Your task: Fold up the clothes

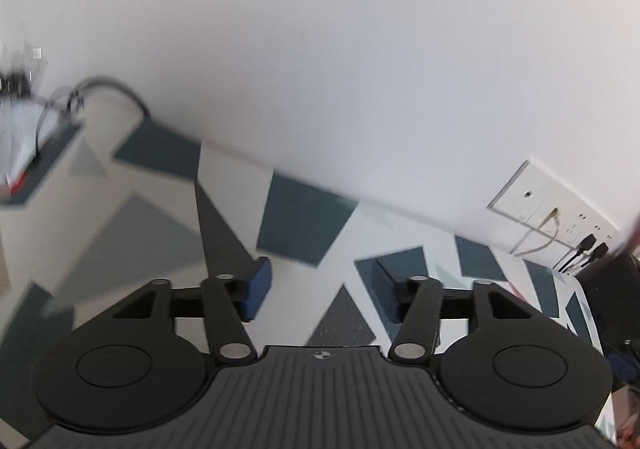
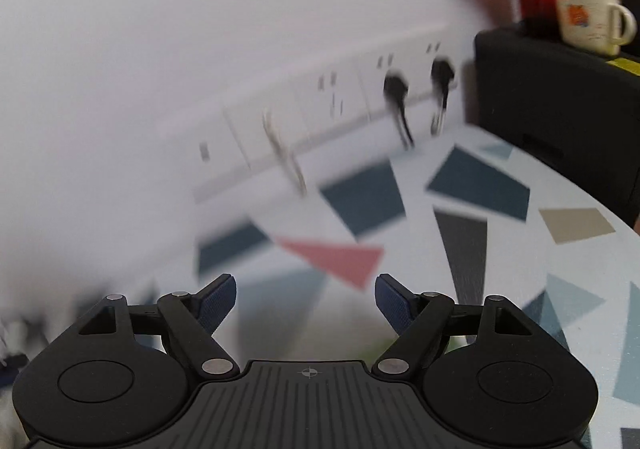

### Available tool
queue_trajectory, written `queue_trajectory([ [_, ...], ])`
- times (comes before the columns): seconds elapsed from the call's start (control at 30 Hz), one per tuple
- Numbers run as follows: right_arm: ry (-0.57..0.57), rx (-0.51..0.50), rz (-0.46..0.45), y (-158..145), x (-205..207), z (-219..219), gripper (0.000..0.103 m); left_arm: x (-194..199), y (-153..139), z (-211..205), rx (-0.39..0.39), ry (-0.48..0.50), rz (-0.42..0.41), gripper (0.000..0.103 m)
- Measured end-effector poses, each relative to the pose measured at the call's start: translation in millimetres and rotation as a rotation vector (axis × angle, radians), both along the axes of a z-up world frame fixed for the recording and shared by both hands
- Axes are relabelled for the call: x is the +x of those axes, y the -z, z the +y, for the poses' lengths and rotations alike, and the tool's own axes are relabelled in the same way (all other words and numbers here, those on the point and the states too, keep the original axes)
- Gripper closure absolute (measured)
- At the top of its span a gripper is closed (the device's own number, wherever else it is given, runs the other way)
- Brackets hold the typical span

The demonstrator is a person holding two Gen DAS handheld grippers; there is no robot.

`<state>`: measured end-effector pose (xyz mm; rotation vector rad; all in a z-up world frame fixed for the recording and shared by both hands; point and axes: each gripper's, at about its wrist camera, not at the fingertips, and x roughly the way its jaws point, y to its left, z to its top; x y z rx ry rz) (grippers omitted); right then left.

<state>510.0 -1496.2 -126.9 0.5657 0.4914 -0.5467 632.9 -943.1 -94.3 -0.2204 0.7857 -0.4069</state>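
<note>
Left wrist view: left gripper [image 1: 318, 287] spread apart, empty, over the patterned table [image 1: 304, 217]. Right gripper [image 2: 306, 303] likewise. Sockets [image 2: 340, 97] blurred. No clothes visible in either view.

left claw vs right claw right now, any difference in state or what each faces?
The left claw looks along the patterned tablecloth toward bare wall, with the socket panel far to its side; the right claw faces the socket panel more directly. The right view also shows a mug on a black box; the left view shows no mug. Shared: both open, both empty, no clothes visible.
</note>
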Motion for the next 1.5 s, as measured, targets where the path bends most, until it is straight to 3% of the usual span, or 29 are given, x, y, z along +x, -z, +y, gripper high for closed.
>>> queue_trajectory([
  [0.13,-0.102,-0.034,0.117,3.5,-24.5,16.7,0.02,-36.4,7.6,3.3,0.067,0.15,0.028,0.037],
  [0.27,-0.163,-0.028,0.306,35.8,-40.7,34.3,0.02,-75.2,38.5,-2.5,0.191,0.31,0.109,0.032],
  [0.37,-0.134,0.03,0.35,56.9,-42.7,30.6,0.02,-88.0,60.2,-15.8,0.336,0.319,0.081,0.02],
  [0.47,-0.109,0.025,0.343,69.0,-23.8,19.2,0.02,-72.9,70.9,-25.8,0.328,0.3,0.062,0.013],
  [0.53,-0.067,-0.019,0.325,67.9,-5.6,11.8,0.018,-51.0,74.2,-37.2,0.366,0.274,0.045,0.013],
  [0.63,0.041,-0.062,0.256,52.7,9.8,-1.7,0.017,-20.8,57.8,-36.6,0.347,0.174,0.03,0.014],
  [0.7,0.067,-0.057,0.158,32.2,0.8,-9.0,0.001,-11.5,34.8,-21.5,0.247,0.149,0.058,0.014],
  [0.8,0.014,-0.045,0.043,11.3,-27.9,-9.5,0.001,-29.4,13.0,9.9,0.154,0.164,0.096,0.006],
  [0.97,-0.029,0.047,0.145,25.1,-79.9,14.7,0.001,-86.5,26.8,54.9,0.163,0.146,0.178,0.003],
  [1.07,0.043,0.121,0.156,47.4,-108.3,33.9,0.001,-99.9,49.2,65.6,0.233,0.108,0.235,0.003],
  [1.17,0.158,0.081,0.201,58.0,-122.0,44.3,0.001,-103.3,64.3,71.5,0.292,0.034,0.282,0.003],
  [1.23,0.158,0.072,0.213,60.8,-125.4,39.3,0.001,-102.0,69.0,74.0,0.299,-0.01,0.296,0.001],
  [1.3,0.15,0.066,0.222,63.1,-128.1,33.1,0.001,-103.3,70.3,68.5,0.31,-0.012,0.276,0.001],
  [1.5,0.124,0.047,0.25,70.2,-136.2,14.2,0.001,-107.8,69.8,34.1,0.336,0.135,0.275,0.0],
])
